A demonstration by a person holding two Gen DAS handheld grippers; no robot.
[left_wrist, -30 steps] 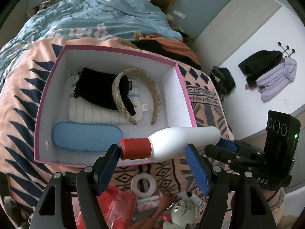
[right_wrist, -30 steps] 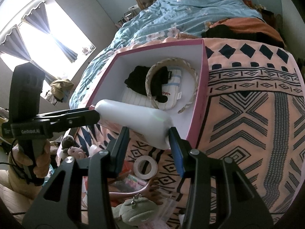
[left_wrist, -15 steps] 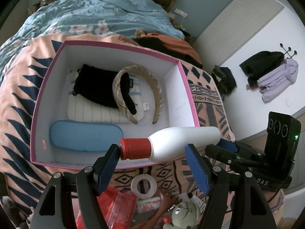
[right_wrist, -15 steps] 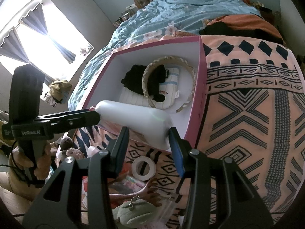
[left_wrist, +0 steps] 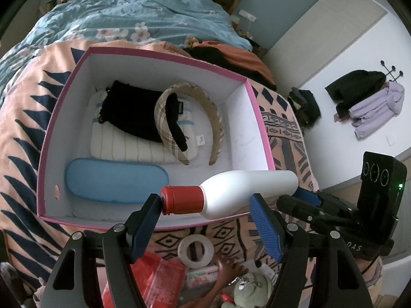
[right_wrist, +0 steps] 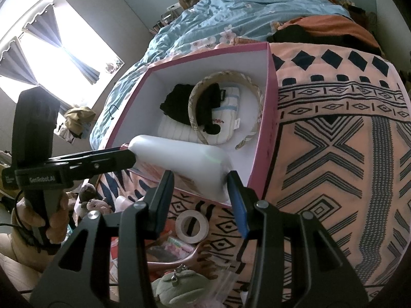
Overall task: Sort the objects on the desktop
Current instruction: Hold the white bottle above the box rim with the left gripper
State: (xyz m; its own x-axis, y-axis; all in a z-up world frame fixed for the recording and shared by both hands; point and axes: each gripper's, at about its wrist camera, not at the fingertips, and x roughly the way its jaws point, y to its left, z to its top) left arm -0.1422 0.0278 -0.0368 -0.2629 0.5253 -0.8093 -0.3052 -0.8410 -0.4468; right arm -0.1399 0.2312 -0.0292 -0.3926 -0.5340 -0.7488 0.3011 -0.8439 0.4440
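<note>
Right claw (right_wrist: pixel 201 199) pinches base of white plastic bottle with red cap (left_wrist: pixel 231 192), horizontal above near rim of pink-edged white box (left_wrist: pixel 259 128); left claw (left_wrist: pixel 205 220) spread around cap, one pad touching; risk: off-centre end grip lets bottle pivot and fall outside box

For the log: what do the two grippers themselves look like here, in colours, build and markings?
Both grippers are matte black, with angular arms, silver screws and ribbed blue pads. The right gripper carries a boxy black block with three white rings, a green light and letters "DAS". The left gripper reads "GenRobot.AI" in white, above a black grip in a bare hand.
</note>
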